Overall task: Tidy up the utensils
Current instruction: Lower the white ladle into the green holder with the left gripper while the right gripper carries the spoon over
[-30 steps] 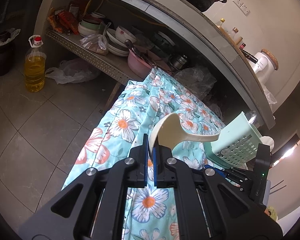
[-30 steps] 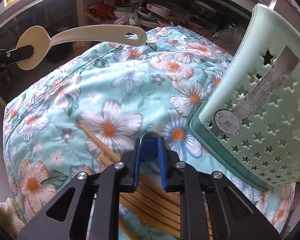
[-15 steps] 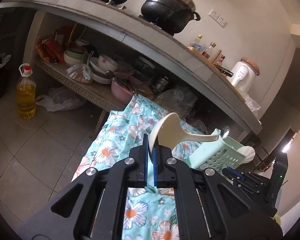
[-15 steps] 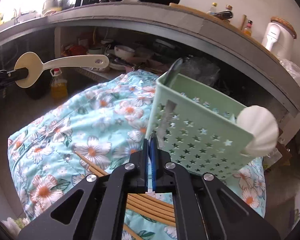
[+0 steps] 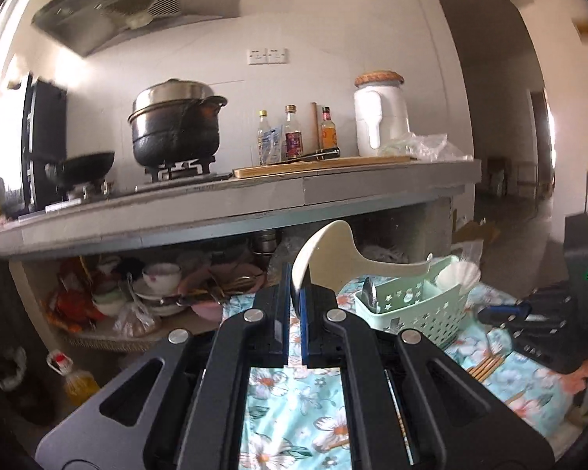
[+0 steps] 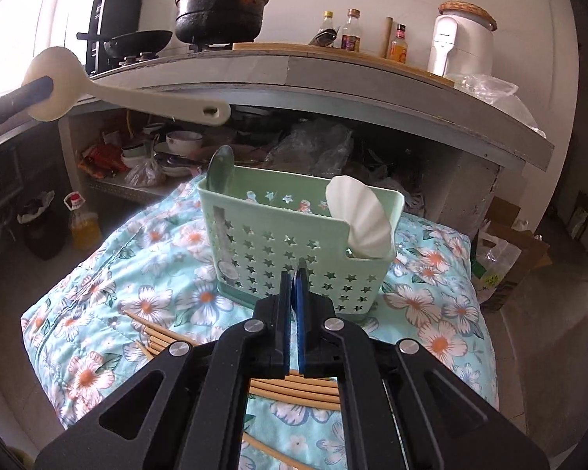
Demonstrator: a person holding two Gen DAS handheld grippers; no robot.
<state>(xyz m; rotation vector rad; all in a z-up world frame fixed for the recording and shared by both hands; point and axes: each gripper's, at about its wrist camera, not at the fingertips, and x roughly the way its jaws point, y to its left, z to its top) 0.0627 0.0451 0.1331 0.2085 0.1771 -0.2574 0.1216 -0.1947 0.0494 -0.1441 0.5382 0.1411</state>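
My left gripper [image 5: 294,297] is shut on the bowl of a cream plastic ladle [image 5: 333,250], held up in the air; its handle points right, above the mint-green star-holed basket [image 5: 411,309]. The right wrist view shows that ladle [image 6: 129,98] at upper left. The basket [image 6: 294,235] stands on the floral cloth and holds a metal spoon [image 6: 219,168] and a white shell-shaped scoop [image 6: 364,219]. My right gripper [image 6: 297,274] is shut just in front of the basket, a thin metal spoon edge-on between its pads. Wooden chopsticks [image 6: 164,337] lie on the cloth below it.
A grey counter [image 6: 333,66] behind carries a black pot [image 6: 219,4], a wok, bottles and a white appliance [image 6: 462,43]. The shelf under it is crowded with bowls. An oil bottle [image 6: 82,223] stands on the floor at left, a cardboard box [image 6: 513,250] at right.
Both grippers have risen and the views now look more level. My right gripper closed on the metal spoon on the cloth and lifted. The left one rolled with the ladle still held.
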